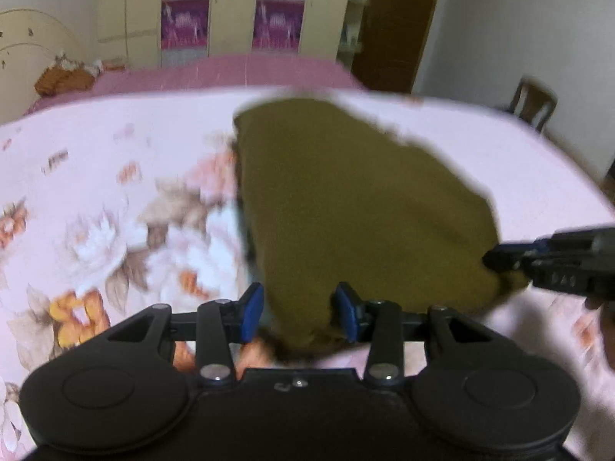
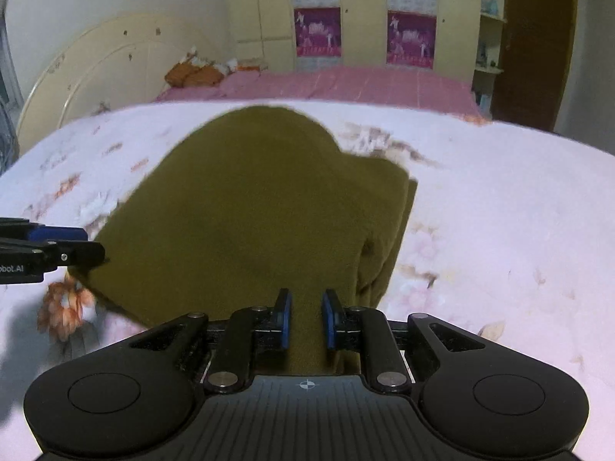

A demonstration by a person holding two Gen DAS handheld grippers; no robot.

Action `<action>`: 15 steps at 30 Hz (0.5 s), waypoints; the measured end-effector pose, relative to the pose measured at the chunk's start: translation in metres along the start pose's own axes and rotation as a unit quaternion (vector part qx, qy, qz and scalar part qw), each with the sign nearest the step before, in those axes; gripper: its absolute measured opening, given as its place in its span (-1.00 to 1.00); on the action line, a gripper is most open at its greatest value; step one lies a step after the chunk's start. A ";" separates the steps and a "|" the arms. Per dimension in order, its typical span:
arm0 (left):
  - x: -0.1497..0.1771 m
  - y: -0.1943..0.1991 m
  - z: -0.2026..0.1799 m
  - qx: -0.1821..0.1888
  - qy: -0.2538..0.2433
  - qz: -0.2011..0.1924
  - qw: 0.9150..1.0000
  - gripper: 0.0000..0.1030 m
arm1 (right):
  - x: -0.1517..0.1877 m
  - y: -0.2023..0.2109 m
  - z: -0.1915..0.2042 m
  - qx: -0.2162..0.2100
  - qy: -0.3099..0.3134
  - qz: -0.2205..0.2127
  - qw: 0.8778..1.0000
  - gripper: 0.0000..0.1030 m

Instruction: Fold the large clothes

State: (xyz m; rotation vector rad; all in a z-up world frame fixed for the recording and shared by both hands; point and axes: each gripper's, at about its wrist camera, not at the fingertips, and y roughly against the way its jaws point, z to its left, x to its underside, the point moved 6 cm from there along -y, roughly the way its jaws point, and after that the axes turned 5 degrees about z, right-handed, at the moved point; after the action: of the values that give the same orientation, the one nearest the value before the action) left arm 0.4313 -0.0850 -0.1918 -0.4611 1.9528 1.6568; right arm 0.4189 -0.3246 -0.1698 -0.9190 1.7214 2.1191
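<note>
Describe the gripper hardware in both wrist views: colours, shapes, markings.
Both match: matte black bodies with two round discs at the sides, silver pivot pins, black linkage arms and blue finger pads. The left gripper has a smooth deck; white lettering ending "obot.AI" shows on its side in the right wrist view. The right gripper has a ribbed deck with a small crosshair mark. No cables or sleeves visible.

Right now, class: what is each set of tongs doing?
Left tongs: closed on the olive garment.
Right tongs: closed on the same garment.
</note>
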 end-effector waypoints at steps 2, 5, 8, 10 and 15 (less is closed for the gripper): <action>0.007 -0.012 0.005 0.015 0.023 0.009 1.000 -0.17 | 0.006 -0.012 -0.003 0.008 -0.007 0.004 1.000 -0.69; 0.002 0.002 0.006 0.017 0.026 -0.002 1.000 -0.18 | 0.000 -0.004 -0.001 0.010 -0.012 0.006 1.000 -0.68; -0.004 0.022 0.010 0.016 0.025 -0.027 0.999 0.61 | -0.001 0.021 -0.008 -0.002 -0.049 -0.025 0.998 -0.60; -0.009 0.031 0.016 -0.005 0.029 -0.057 0.998 0.97 | -0.002 0.033 -0.018 -0.005 -0.084 -0.044 0.995 0.61; -0.027 0.020 0.027 0.000 0.054 -0.046 0.998 0.97 | -0.014 0.039 -0.039 -0.036 -0.135 -0.061 0.988 0.59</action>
State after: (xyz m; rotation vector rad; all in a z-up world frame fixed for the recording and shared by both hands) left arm 0.4462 -0.0566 -0.1629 -0.6417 1.9770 1.6046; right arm 0.4196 -0.3688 -0.1347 -0.6959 1.4280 2.1255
